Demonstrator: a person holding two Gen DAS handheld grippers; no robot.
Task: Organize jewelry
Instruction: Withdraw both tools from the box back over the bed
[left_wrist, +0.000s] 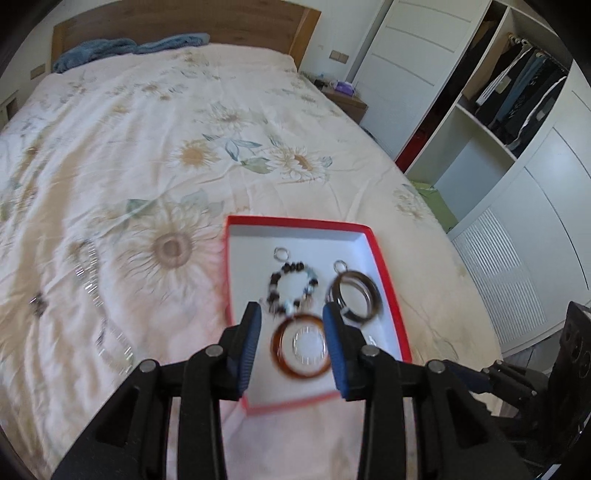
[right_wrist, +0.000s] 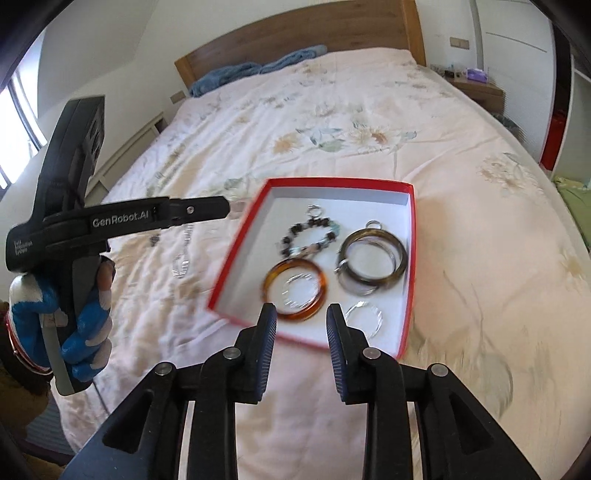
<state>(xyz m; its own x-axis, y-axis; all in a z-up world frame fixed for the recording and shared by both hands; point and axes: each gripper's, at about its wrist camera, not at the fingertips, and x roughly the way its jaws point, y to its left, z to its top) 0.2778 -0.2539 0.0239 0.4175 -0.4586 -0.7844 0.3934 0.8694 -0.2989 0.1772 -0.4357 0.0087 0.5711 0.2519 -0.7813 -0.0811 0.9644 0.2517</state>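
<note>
A red box (left_wrist: 389, 291) with a white inside lies on the bed; it also shows in the right wrist view (right_wrist: 236, 254). In it lie an amber bangle (left_wrist: 282, 363) (right_wrist: 275, 277), a beaded bracelet (left_wrist: 293, 280) (right_wrist: 308, 236), dark stacked bangles (left_wrist: 356, 295) (right_wrist: 373, 258) and a thin silver ring (right_wrist: 364, 315). A silver chain (left_wrist: 88, 280) (right_wrist: 183, 258) lies on the bedspread left of the box. My left gripper (left_wrist: 293, 317) is open and empty above the amber bangle. My right gripper (right_wrist: 301, 317) is open and empty at the box's near edge.
The bed has a floral bedspread (left_wrist: 147, 147), a wooden headboard (left_wrist: 184, 26) and blue cloth (left_wrist: 129, 48) at the far end. A nightstand (left_wrist: 347, 101) and an open white wardrobe (left_wrist: 517, 110) stand to the right. The left hand-held gripper body (right_wrist: 110, 221) shows in the right wrist view.
</note>
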